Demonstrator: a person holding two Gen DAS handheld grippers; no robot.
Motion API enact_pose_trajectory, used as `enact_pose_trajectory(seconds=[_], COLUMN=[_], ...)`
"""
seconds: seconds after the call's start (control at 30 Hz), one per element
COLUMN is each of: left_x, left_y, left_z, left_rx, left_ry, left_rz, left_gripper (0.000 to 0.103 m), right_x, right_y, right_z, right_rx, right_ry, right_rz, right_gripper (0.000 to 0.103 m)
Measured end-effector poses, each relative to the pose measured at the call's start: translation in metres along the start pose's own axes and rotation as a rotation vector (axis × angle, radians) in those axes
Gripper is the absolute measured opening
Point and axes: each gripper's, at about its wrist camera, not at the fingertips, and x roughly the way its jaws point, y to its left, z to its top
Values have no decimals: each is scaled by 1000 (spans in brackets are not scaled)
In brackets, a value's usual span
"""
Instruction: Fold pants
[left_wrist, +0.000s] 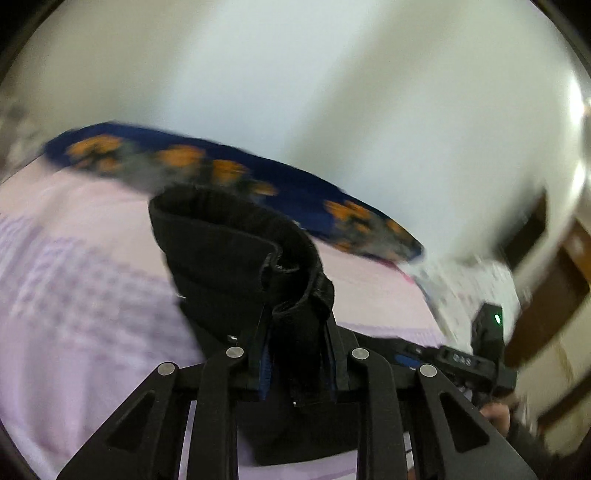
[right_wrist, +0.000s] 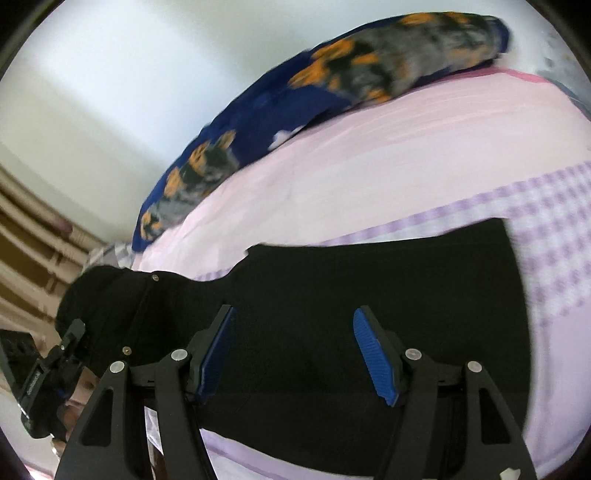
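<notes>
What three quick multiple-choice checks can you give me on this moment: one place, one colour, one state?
1. Where does the blue and orange blanket lie?
A. at the far edge of the bed
B. on the floor
C. over the pants

2. What colour are the right gripper's pads?
A. red
B. blue
C. white

3. What is the left gripper doing?
A. hanging open and empty
B. gripping the blanket
C. pinching the black pants

Key: A, it lies along the bed by the wall; B, both pads show blue; C, cloth is bunched between its fingers.

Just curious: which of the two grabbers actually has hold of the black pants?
The left gripper: its fingers pinch the pants. The right gripper gapes open, empty.
</notes>
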Motion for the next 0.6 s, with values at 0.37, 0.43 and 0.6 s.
enact_pose_trajectory(seconds=[0.37,0.43,0.6], left_x=[122,142,145], left_y=[-120,-124,-145], left_z=[-68,-88,-110], left_rx=[260,295,427], left_ry=[352,405,430], left_rz=[-113,-69,-29], left_gripper=[23,23,31], right_x=[-60,-60,-50], right_y=[-72,-80,-88], right_z=[5,3,-2], right_rx=[99,112,108], right_ry=[-74,-64,-14], right_rz=[-14,-1,69], right_gripper=[64,64,64])
